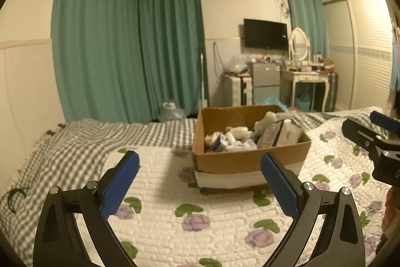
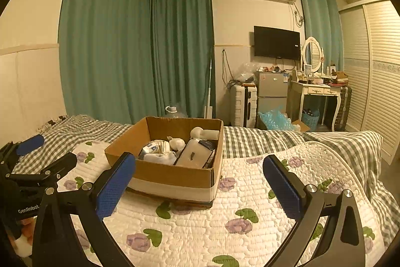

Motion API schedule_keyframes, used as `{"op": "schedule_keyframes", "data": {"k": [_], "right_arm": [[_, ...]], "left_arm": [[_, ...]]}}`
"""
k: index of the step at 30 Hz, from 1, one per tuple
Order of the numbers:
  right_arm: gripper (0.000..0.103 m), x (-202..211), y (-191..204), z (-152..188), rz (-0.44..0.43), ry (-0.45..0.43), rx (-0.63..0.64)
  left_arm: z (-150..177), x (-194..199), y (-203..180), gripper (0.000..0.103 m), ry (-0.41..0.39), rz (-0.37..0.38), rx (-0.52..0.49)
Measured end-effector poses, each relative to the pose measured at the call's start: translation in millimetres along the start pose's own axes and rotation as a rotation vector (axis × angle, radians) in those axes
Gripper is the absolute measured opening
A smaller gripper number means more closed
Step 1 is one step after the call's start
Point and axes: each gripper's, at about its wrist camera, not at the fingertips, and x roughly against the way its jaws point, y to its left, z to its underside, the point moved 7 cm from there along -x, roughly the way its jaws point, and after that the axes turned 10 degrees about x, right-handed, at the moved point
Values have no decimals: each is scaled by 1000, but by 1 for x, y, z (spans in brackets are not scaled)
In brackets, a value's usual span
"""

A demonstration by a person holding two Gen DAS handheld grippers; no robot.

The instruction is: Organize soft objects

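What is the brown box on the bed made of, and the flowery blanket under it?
The box looks like matte brown cardboard: thin raw-edged walls, a pale tape band around its base. The blanket seems to be soft quilted fabric, puffy stitched rows printed with purple flowers.

L gripper (image 1: 200,182) jaws wide apart, empty, R gripper (image 2: 200,182) same, side by side, both level, pointing fwd

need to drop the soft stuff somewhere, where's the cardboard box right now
The cardboard box sits on the floral quilt on the bed, ahead of both open tools, right of centre in the left wrist view and left of centre in the right.
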Motion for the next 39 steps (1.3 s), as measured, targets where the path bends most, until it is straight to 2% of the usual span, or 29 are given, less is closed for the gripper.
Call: {"op": "schedule_keyframes", "data": {"k": [39], "right_arm": [[102,-4,4,7,12,19,15]], "left_arm": [[0,3,8,99,-8,-5,24]]}}
